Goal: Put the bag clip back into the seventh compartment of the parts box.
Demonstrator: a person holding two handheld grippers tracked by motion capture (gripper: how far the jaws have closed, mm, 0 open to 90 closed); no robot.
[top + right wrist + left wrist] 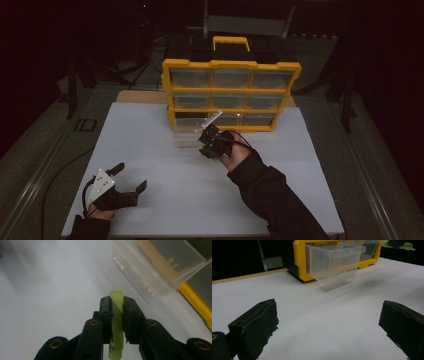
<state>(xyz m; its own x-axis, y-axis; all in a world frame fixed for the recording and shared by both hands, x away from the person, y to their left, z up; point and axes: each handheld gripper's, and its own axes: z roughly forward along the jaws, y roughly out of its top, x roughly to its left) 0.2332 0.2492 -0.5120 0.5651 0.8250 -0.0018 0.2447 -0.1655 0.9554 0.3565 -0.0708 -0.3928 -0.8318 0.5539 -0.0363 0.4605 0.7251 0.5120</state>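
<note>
A pale green strip (116,322) is clamped by the right gripper (116,301) beside the pulled-out clear drawer (155,267), while the left gripper (327,322) is held wide open, well apart from that drawer.

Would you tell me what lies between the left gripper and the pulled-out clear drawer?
Nothing: in the left gripper view only bare white tabletop stretches from the open left gripper to the clear drawer.

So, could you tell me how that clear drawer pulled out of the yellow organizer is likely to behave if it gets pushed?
The clear drawer looks thin-walled and holds nothing I can see, so it is probably light and would slide easily. It juts well out of the yellow organizer, so a downward push on its front might tip it or pull it free. Its smooth plastic could be slippery for gripper pads.
</note>
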